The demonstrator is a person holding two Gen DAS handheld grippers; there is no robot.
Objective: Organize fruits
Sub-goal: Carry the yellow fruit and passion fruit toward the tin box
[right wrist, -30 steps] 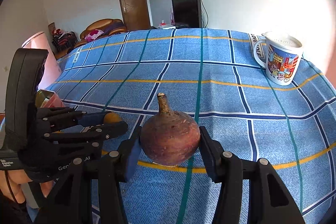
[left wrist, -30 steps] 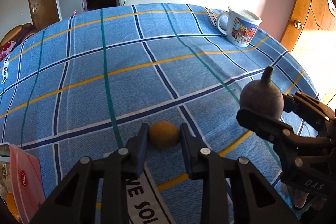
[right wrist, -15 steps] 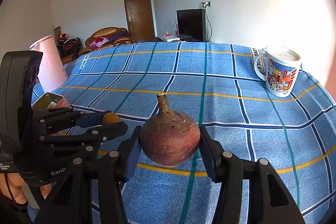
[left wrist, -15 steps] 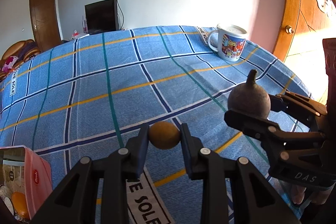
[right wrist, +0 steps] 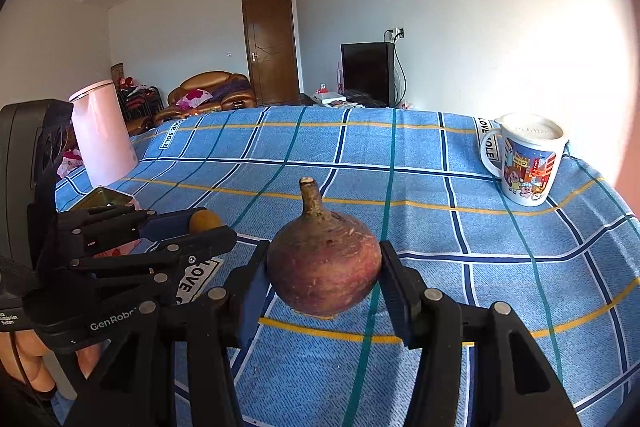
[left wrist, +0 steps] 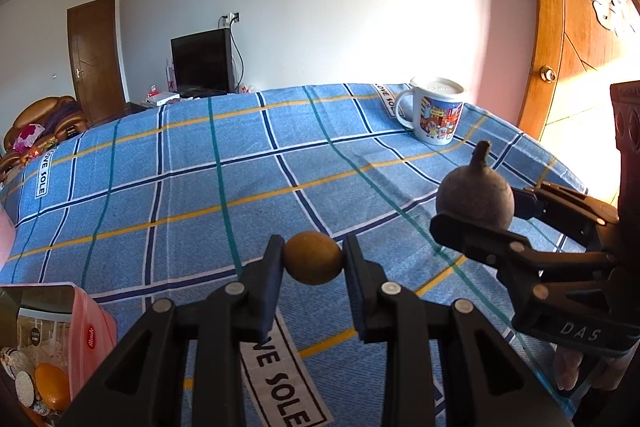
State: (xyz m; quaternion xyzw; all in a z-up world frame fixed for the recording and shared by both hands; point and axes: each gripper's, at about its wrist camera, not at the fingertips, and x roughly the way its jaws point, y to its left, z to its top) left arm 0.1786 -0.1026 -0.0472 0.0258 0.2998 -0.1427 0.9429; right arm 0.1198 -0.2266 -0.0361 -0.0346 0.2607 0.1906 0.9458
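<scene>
Covering most of both frames, the blue checked cloth (left wrist: 168, 195) carries a cartoon mug (right wrist: 524, 163) at the upper right and a pink tin (left wrist: 86, 331) at the lower left of the left view. Lower centre of the right view, the right gripper (right wrist: 322, 287) clamps a reddish-brown stemmed fruit (right wrist: 324, 267) clear of the cloth. Lower centre of the left view, the left gripper (left wrist: 313, 263), jaws narrowly set, pinches a small yellow-brown round fruit (left wrist: 313, 258), likewise lifted.

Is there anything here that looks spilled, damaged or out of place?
Nothing stands out. The mug stands upright on the checked cloth, with no spill visible. Each gripper holds one fruit: left gripper, right gripper.
</scene>
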